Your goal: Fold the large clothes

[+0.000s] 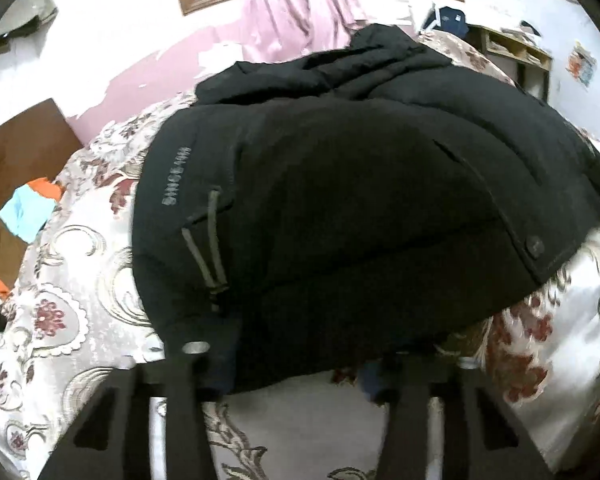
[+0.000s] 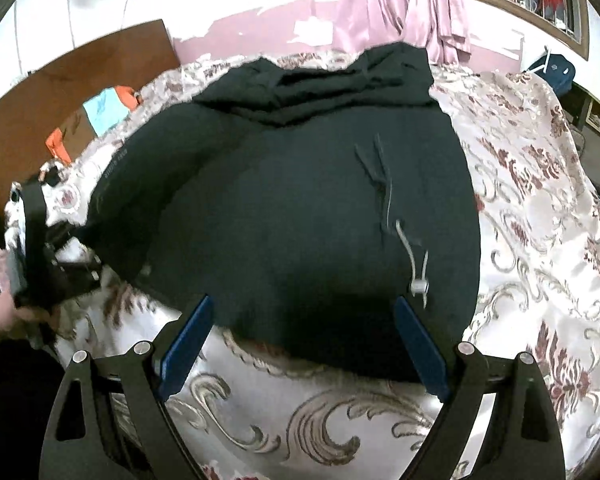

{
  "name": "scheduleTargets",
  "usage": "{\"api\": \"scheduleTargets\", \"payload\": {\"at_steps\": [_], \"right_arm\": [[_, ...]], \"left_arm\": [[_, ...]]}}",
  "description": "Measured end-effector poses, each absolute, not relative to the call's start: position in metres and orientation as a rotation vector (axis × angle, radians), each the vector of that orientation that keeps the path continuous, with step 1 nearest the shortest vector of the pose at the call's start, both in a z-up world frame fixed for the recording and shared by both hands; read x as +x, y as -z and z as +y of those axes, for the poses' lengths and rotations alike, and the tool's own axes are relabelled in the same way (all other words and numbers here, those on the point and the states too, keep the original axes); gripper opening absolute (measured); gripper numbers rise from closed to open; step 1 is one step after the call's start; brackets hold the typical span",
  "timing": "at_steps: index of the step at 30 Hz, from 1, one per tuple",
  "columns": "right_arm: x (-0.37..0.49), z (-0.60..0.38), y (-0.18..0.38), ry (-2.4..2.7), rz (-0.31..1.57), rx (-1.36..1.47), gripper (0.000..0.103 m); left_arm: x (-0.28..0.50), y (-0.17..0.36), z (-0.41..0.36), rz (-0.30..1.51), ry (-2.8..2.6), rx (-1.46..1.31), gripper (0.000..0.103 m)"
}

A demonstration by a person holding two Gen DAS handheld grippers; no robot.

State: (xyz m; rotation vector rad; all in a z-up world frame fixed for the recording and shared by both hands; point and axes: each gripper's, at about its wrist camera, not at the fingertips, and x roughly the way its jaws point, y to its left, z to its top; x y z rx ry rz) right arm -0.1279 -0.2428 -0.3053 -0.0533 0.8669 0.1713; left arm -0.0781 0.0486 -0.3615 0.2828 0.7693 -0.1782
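Observation:
A large black padded jacket [image 1: 340,200] lies folded on the floral bedspread [image 1: 80,300], hood at the far end. It also shows in the right wrist view [image 2: 292,208]. My left gripper [image 1: 300,372] is open, its fingertips at the jacket's near hem, one on each side of a wide span of cloth. It shows from outside in the right wrist view [image 2: 60,268], at the jacket's left corner. My right gripper [image 2: 304,316] is open with blue pads [image 2: 188,340], its tips at the jacket's near edge. A grey drawcord with toggle [image 2: 418,286] lies by the right pad.
The bedspread [image 2: 540,220] stretches to the right and front. A brown headboard [image 2: 80,80] with orange and blue cloth [image 2: 108,108] stands at the far left. Pink curtains [image 2: 400,12] hang on the far wall. A wooden shelf [image 1: 516,56] stands at the far right.

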Motion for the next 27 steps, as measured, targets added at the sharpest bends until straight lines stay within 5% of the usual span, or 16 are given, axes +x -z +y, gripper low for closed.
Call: {"api": "scheduleTargets", "payload": {"at_steps": [8,21,27], "right_arm": [[-0.140,-0.237,0.329,-0.138,0.874,-0.084,0.088],[-0.137,-0.223,0.345,0.056,0.706,-0.337,0.088],[-0.128,-0.235,0.334,0.074,0.676,-0.276,0.035]], "left_arm": [[-0.063,0.319,0.051,0.833,0.195,0.152,0.023],[-0.045,0.283,0.055,0.883,0.194,0.034,0.020],[-0.049,0.297,0.061,0.911,0.186,0.033,0.020]]}}
